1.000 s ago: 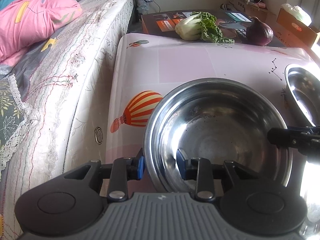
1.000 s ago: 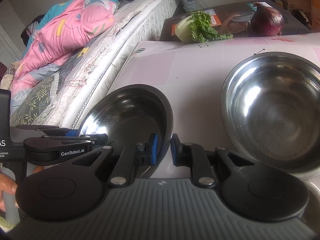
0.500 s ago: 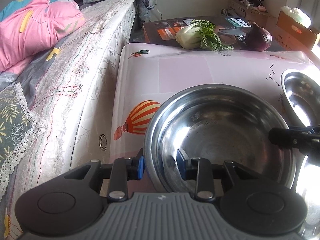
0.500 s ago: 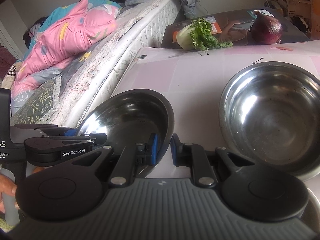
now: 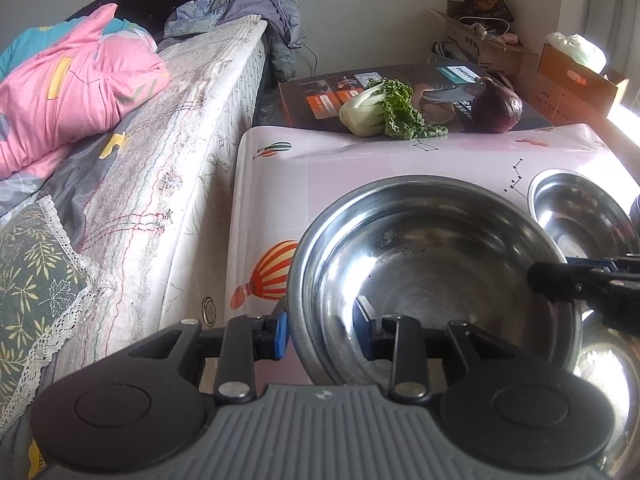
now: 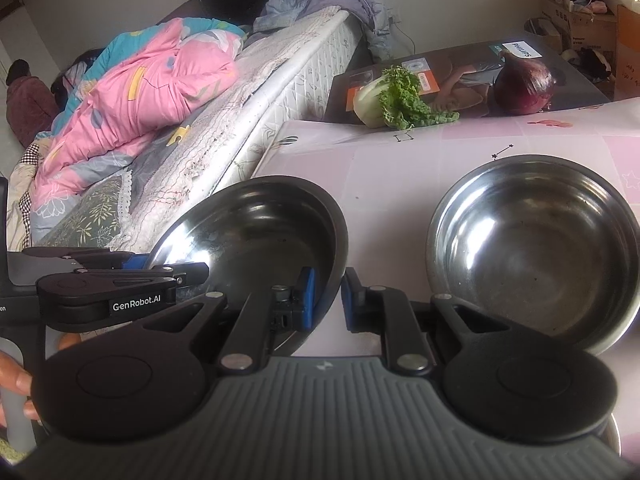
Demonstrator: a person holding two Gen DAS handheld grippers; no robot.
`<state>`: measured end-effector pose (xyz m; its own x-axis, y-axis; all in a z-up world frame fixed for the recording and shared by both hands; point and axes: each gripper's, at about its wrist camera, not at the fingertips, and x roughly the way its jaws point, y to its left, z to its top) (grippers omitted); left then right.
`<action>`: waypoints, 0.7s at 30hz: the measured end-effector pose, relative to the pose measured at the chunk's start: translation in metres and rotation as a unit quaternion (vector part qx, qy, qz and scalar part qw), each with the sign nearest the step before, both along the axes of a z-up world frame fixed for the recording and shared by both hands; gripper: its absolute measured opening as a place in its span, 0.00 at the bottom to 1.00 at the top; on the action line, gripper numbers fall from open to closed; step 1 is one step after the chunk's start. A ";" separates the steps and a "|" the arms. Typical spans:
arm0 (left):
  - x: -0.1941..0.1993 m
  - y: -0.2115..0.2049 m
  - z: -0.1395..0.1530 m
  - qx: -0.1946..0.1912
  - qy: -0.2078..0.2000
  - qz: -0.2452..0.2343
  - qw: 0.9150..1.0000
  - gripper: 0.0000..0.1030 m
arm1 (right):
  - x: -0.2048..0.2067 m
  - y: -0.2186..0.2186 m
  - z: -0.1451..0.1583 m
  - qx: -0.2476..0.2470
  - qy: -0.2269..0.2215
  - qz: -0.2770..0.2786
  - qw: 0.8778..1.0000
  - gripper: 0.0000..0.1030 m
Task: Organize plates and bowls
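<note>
A large steel bowl (image 5: pixel 432 272) hangs a little above the pink table (image 5: pixel 360 168), held from two sides. My left gripper (image 5: pixel 322 332) is shut on its near left rim, one blue pad outside and one inside. My right gripper (image 6: pixel 328 300) is shut on the opposite rim of the same bowl (image 6: pixel 260 236). The right gripper (image 5: pixel 580 276) reaches in from the right in the left wrist view, and the left gripper (image 6: pixel 160 264) shows at the bowl's far side in the right wrist view. A second steel bowl (image 6: pixel 536 248) rests on the table to the right, also seen as the second bowl (image 5: pixel 580 216).
A bed (image 5: pixel 160 152) with a pink quilt (image 5: pixel 68 92) runs along the table's left edge. Behind the table a dark box (image 5: pixel 400 84) carries a bok choy (image 5: pixel 380 108) and a red onion (image 5: pixel 496 104). Cardboard boxes (image 5: pixel 572 76) stand at the back right. A hand (image 6: pixel 12 384) grips the left handle.
Both grippers have risen together with the large bowl between them, so the table and the second bowl now sit lower and farther off. Neither grip has changed.
</note>
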<state>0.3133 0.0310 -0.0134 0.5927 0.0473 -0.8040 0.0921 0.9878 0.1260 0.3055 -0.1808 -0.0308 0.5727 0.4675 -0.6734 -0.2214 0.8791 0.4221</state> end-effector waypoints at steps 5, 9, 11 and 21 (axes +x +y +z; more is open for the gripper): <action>-0.003 -0.020 0.017 0.010 -0.016 -0.019 1.000 0.33 | -0.006 -0.015 0.010 0.009 -0.009 -0.010 1.000 0.14; -0.001 -0.039 0.028 0.005 -0.022 -0.038 0.999 0.33 | -0.014 -0.037 0.016 0.013 -0.013 -0.026 0.999 0.15; 0.000 -0.053 0.032 0.005 -0.024 -0.052 0.998 0.33 | -0.017 -0.053 0.018 0.017 -0.013 -0.039 0.999 0.15; 0.022 -0.132 0.019 0.004 -0.010 -0.117 0.993 0.36 | -0.028 -0.130 0.014 0.011 -0.008 -0.107 0.994 0.15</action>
